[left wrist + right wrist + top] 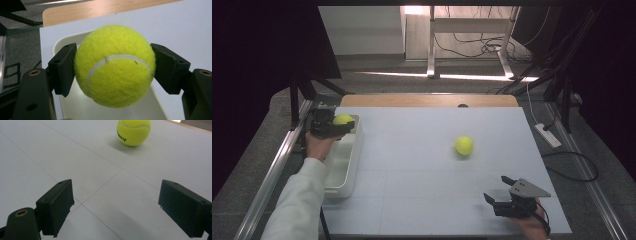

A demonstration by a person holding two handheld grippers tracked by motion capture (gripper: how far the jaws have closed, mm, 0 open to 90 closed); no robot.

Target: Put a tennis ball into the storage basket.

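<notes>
The left gripper (343, 127) holds 1 tennis ball (343, 119) above the far end of the white bin (343, 172), which stands along the left edge of the table (422, 200). In the left gripper view its 2 jaws press on both sides of this held ball (114, 66), and the inside of the bin (82, 105) is seen directly below it. The ball is not yet inside the bin; I judge that it only needs to be released.

The second tennis ball (464, 145) lies free on the table, a little right of the middle. The right gripper (499, 189) is near the front right corner, well apart from this ball. Its jaws are wide open and hold nothing, and in the right gripper view they point towards the ball (133, 131) farther off.

So, as I judge, about half of the work is done: 1 ball is almost placed, and 1 ball must still be picked up and brought to the bin.
</notes>
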